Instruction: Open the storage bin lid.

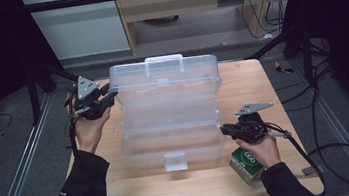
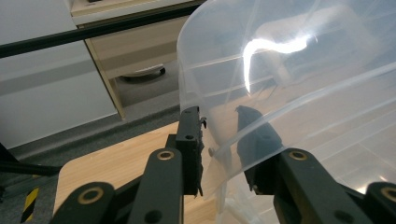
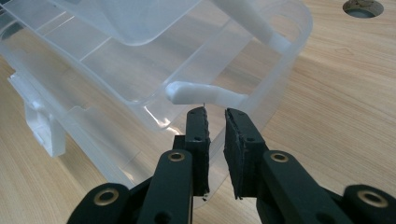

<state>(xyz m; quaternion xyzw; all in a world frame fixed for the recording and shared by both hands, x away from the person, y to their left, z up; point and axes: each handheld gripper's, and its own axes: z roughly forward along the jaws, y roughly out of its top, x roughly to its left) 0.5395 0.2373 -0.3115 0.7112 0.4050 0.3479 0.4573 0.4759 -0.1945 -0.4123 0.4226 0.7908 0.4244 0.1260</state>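
Organizer box [image 1: 169,113] sits mid-counter [image 1: 240,77], lid [image 2: 289,84] raised. Left gripper [image 1: 106,95] fingers straddle the lid's corner, unclamped; right gripper [image 3: 215,122] fingers pinch the base wall. Best swing the lid slowly, holding the base steady.

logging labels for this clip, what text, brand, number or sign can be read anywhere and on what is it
Green and white box under the right hand: round white marks on its green face, too small and blurred to read.
Clear plastic organiser case: no text shows.
Yellow and black striped marking by the table's edge in the left gripper view: a hazard pattern, no words.
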